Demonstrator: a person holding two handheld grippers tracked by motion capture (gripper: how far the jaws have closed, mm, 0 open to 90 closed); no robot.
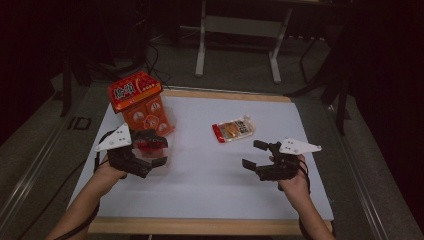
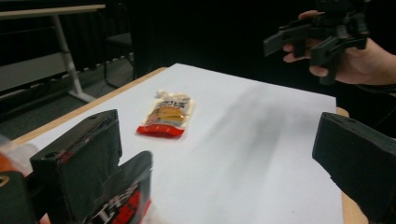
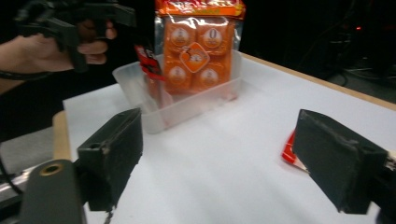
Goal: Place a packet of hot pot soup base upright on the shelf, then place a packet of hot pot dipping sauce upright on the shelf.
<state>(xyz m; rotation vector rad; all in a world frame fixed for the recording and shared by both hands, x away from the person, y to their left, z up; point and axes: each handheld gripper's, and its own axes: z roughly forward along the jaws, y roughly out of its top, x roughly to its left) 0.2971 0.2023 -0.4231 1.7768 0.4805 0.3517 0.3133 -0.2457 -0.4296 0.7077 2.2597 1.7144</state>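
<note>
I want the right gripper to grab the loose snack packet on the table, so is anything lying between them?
Nothing visible does. The right gripper hovers open over bare white table, and the snack packet lies apart, ahead of it. The clear bin with the orange bag sits off by the left gripper.

Glossy plastic snack pouch, clear plastic tub.

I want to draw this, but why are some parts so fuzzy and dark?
High view: the room is dark, the table lit. Left gripper view: the near jaws and red-black packet are out of focus, the pouch fairly sharp. Right gripper view: the jaws and tub are soft, with glare on the orange bag.
</note>
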